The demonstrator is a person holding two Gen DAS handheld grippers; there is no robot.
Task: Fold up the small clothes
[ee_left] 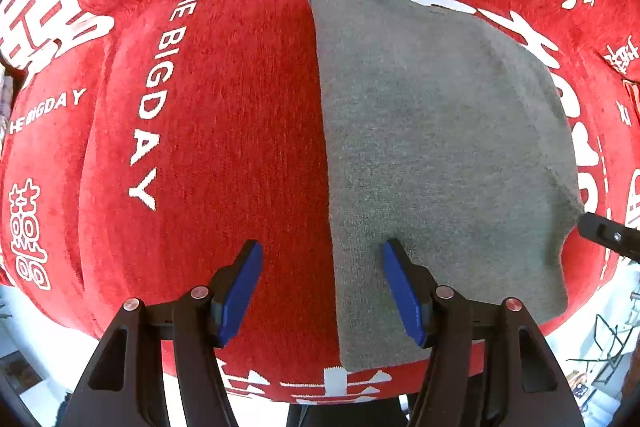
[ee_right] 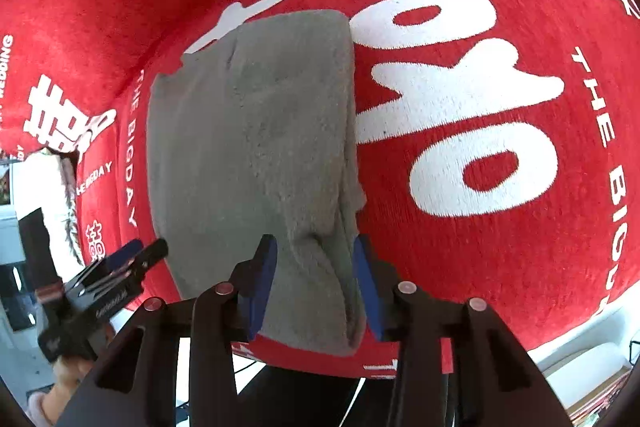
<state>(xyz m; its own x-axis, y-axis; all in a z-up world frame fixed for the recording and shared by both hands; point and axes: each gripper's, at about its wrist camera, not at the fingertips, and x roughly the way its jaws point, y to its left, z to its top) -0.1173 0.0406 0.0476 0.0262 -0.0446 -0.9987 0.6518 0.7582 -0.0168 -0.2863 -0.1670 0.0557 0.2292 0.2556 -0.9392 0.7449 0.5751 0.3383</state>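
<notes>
Left wrist view looks straight down on a red cloth (ee_left: pixel 240 131) printed with white lettering, including "THE BIG DAY" and large white characters. On it lies a grey garment (ee_left: pixel 436 155), folded into a long flat panel with a straight left edge running up and down the frame. The left gripper (ee_left: pixel 322 291) hangs above the near end of that edge with its jaws spread: one blue pad is over bare red cloth and the other is over the grey fabric, and nothing is pinched between them. At the right border of this view a black tip of the right gripper (ee_left: pixel 608 233) shows just beside the garment's right edge. Right wrist view shows the same garment (ee_right: pixel 256 147) from the other side, lying on the cloth (ee_right: pixel 520 227) next to a big white character. The right gripper (ee_right: pixel 314 287) has its jaws partly spread, one blue pad on either side of a raised, wrinkled ridge of grey fabric at the garment's near right edge; a gap shows at each pad, so the fabric sits between them without being squeezed. The left gripper (ee_right: pixel 132 255) appears at the left of this view, beside the garment's left edge, held by a hand (ee_right: pixel 60 387) at the bottom corner.
</notes>
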